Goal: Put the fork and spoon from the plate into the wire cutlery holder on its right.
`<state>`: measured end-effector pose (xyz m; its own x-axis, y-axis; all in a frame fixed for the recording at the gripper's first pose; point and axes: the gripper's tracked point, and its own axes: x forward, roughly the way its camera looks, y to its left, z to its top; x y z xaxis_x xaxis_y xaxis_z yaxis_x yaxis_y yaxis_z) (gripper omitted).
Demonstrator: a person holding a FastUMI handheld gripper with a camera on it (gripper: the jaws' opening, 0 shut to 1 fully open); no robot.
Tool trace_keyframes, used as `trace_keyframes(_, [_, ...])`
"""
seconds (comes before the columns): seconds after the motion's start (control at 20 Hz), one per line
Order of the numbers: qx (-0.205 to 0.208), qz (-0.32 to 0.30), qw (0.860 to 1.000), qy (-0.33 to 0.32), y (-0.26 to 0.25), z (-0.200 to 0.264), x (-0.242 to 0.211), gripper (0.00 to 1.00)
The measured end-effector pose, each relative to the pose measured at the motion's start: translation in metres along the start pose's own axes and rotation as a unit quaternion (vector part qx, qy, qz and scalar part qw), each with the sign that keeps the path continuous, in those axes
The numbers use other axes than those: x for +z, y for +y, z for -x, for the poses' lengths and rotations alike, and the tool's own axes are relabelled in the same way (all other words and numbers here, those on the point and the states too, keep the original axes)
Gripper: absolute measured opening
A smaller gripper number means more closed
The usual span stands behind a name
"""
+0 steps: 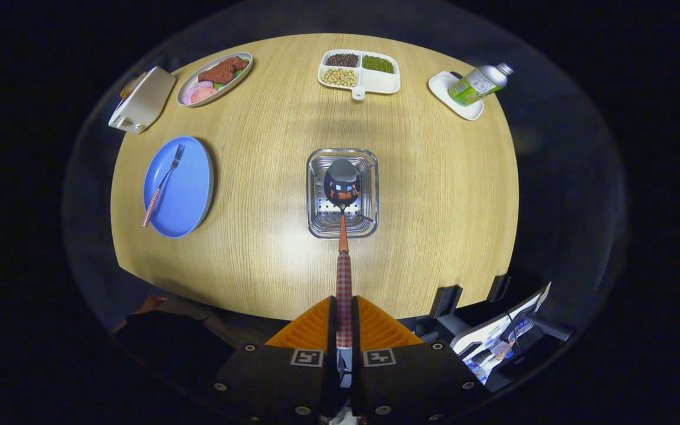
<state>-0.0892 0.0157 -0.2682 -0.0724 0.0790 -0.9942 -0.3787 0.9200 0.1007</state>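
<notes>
Presently the checked-handled metal spoon (343, 236) is clamped between the closed fingers of the gripper (344, 321) above the square wire cutlery holder (314, 195) at mid-table, while the matching fork (163, 184) is left on the round blue plate (189, 195) near the wooden table's (434, 195) left edge.

I'm looking down on a round wooden table (434, 195). Directly on it sit a blue plate (189, 198), a wire cutlery holder (316, 224) near the middle, a divided white tray (382, 82) of beans, an oval dish (189, 94) of food, a white lidded container (142, 100) and a small white tray (441, 88).
</notes>
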Motion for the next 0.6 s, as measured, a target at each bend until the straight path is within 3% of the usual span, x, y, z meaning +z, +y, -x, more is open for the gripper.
trace_keyframes(0.6, [0.012, 0.003, 0.999, 0.042, -0.012, -0.014, 0.048, 0.12])
